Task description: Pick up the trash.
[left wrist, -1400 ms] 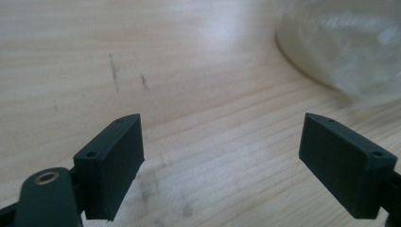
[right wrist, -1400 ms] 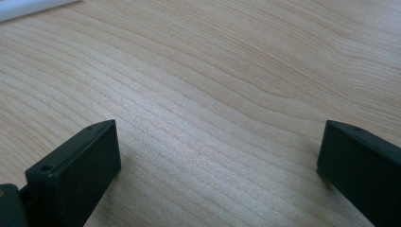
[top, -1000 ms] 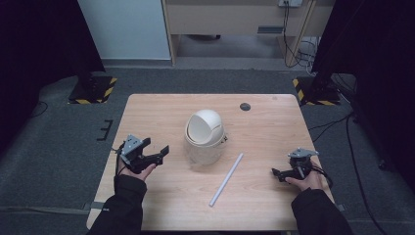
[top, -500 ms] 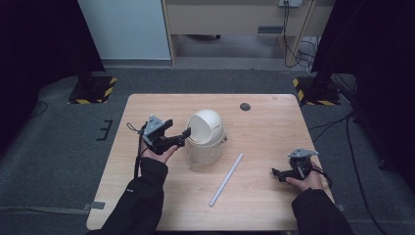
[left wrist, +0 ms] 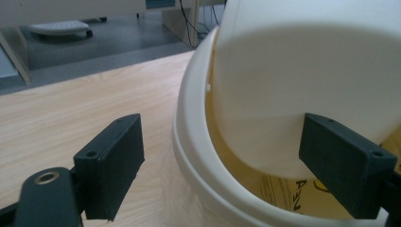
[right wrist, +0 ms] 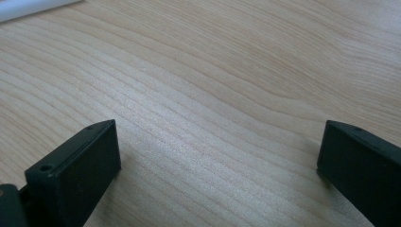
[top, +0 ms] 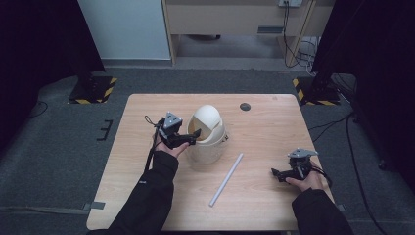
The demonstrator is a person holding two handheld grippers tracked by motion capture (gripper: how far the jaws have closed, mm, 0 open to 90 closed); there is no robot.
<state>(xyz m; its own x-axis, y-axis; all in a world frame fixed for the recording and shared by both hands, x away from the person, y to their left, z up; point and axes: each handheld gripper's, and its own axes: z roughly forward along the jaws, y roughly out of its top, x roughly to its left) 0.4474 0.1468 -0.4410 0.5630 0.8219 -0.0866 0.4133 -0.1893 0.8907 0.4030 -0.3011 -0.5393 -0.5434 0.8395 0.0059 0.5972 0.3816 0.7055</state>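
Since prev frame, left gripper (top: pixel 192 137) had moved in to white bin (top: pixel 208 142), jaws spread astride its rim; right gripper (top: pixel 277 174) rested released on table (top: pixel 264 127) nr white tube (top: pixel 226 179).

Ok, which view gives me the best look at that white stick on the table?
The high view: the white stick lies whole and diagonal between the bin and the right gripper. The right gripper view catches just one end at its top-left edge.
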